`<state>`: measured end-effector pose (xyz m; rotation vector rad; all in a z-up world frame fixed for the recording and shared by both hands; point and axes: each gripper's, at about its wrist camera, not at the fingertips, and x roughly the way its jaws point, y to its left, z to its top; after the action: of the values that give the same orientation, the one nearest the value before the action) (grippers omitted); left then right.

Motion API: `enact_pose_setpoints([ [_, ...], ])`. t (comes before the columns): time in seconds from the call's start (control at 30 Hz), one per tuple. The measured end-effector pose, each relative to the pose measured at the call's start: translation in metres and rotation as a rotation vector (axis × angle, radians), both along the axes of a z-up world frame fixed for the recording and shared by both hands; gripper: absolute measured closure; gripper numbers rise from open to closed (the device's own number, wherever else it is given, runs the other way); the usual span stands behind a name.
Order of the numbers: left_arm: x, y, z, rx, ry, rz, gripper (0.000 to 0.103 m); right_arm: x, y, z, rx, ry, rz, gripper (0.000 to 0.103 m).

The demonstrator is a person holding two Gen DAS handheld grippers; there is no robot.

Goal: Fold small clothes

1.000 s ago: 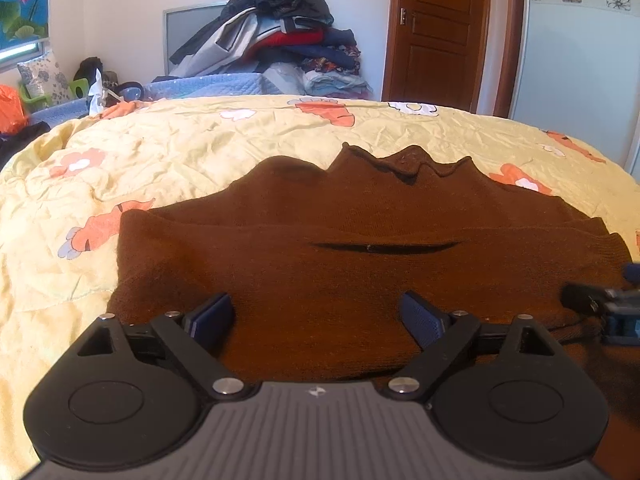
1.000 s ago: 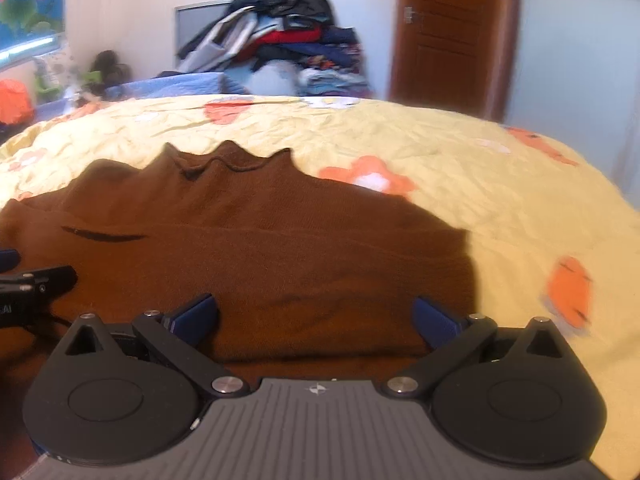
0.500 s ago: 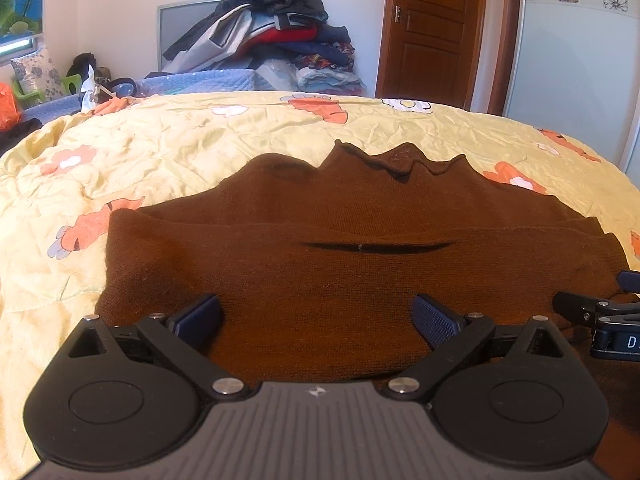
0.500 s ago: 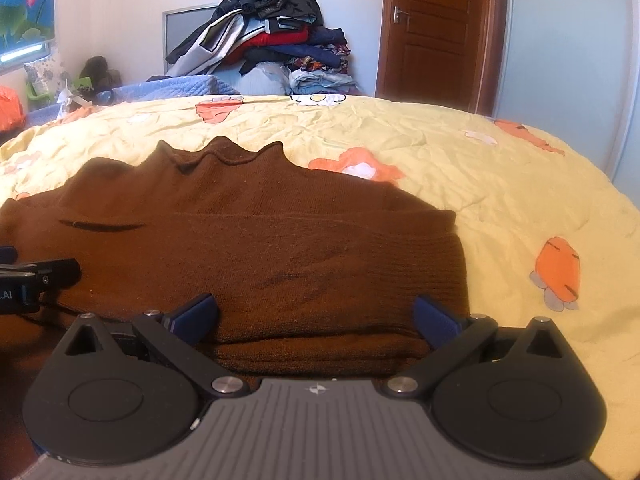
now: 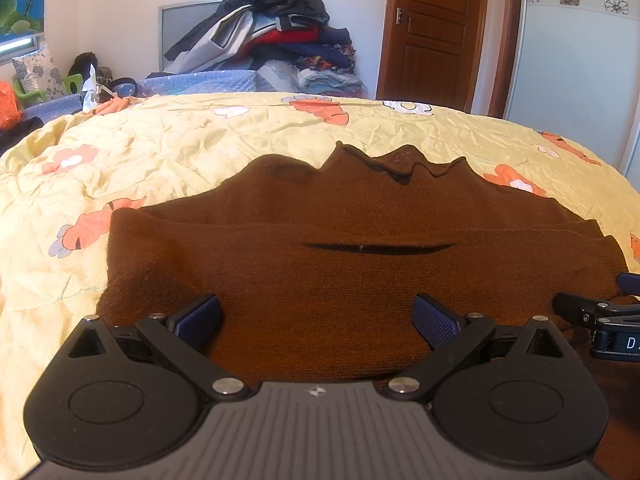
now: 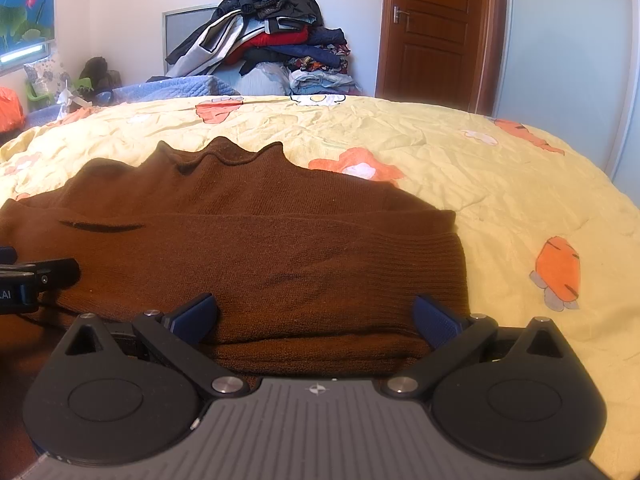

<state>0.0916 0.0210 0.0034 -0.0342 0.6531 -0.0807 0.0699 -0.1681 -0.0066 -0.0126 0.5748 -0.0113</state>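
**Brown sweater half-folded on bed; both tongs released at its near edge**

The dark brown knitted sweater (image 5: 360,280) lies flat on the yellow quilted bedcover with orange flower print (image 5: 180,140), collar at the far side, a lower layer folded up over the body. It looks soft, limp and fairly thick. I judge it light, with a coarse knit that should not slip under the pads. It will sag if lifted by one point, so the doubled near edge or the two outer corners look the sounder places to take hold.

The left tongs (image 5: 316,316) stand spread wide, having just finished opening, with knit below the gap but nothing pinched. The right tongs (image 6: 316,316) are likewise released, over the ribbed right end of the fold. Each sits at the sweater's near edge, the left one's partner showing at its right.

A heap of mixed clothing (image 5: 276,28) rests beyond the bed's far side.
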Motion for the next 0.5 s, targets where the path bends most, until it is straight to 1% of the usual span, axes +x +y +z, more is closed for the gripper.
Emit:
enact_pose_setpoints([
  [0.5,0.0011,-0.0001,-0.0002,-0.005,-0.004,0.006,0.0,0.0002,-0.0001,0.0002,-0.001,0.001,0.0,0.0],
])
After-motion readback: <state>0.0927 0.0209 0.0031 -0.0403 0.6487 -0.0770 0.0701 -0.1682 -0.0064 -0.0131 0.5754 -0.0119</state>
